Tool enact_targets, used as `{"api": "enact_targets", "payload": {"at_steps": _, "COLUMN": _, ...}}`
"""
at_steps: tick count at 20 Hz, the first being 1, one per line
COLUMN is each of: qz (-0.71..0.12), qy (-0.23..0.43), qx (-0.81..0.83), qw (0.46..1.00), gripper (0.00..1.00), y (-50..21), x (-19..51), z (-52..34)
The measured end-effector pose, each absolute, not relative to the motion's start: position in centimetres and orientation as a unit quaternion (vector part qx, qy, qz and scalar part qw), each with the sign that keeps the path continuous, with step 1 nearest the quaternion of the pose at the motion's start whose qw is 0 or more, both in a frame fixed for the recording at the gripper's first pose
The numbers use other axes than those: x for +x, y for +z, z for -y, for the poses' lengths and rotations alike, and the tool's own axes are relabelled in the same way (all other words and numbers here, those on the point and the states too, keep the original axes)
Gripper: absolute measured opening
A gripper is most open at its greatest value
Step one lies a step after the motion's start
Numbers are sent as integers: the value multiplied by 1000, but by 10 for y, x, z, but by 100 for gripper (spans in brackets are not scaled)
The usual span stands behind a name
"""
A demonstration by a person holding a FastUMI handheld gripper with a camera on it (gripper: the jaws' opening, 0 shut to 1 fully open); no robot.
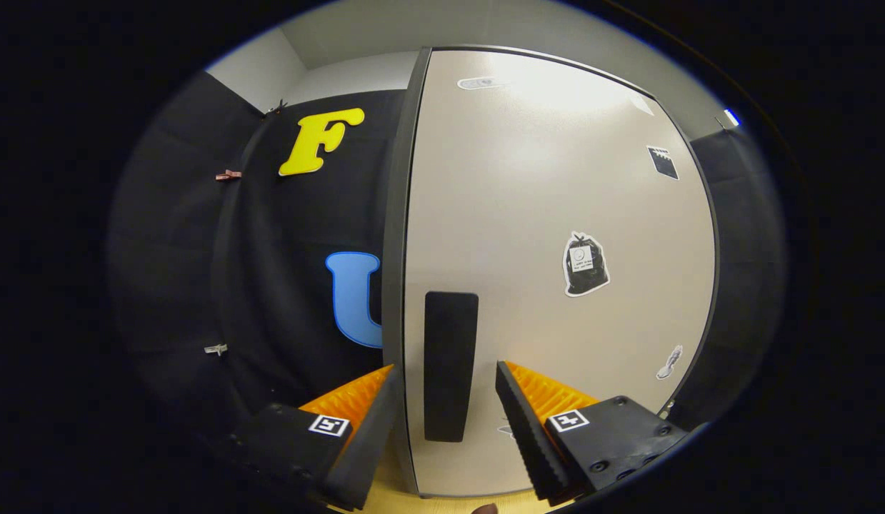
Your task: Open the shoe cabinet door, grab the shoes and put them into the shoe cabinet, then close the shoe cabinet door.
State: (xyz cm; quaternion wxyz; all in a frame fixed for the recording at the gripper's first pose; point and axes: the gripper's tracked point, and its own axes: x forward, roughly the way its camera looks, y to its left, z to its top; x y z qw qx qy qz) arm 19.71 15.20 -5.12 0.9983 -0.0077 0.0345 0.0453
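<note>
Beige shoe cabinet door [556,285] stands closed; the spread gripper [446,375] straddles its black handle [450,364], needing to pinch and pull.

A light wooden floor [442,503] showed as a narrow strip at about six o'clock, under the gripper [446,378], whose fingers stood apart. On that floor stood the shoe cabinet [556,214], its pale door reaching up toward twelve o'clock and its dark left edge meeting the floor just ahead of the fingers. A small dark object [485,508] sat on the floor at six o'clock; what it was could not be told.
</note>
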Motion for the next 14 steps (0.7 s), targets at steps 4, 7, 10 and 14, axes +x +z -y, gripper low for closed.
{"api": "enact_targets", "payload": {"at_steps": 4, "qz": -35, "qy": 33, "qx": 6, "qw": 999, "gripper": 42, "y": -55, "x": 203, "z": -149}}
{"api": "enact_targets", "payload": {"at_steps": 7, "qz": -23, "qy": 21, "qx": 18, "qw": 999, "gripper": 33, "y": -54, "x": 206, "z": -147}}
{"api": "enact_targets", "payload": {"at_steps": 10, "qz": -32, "qy": 41, "qx": 19, "qw": 998, "gripper": 19, "y": -54, "x": 202, "z": -148}}
{"api": "enact_targets", "payload": {"at_steps": 14, "qz": -34, "qy": 57, "qx": 22, "qw": 998, "gripper": 19, "y": -50, "x": 188, "z": -149}}
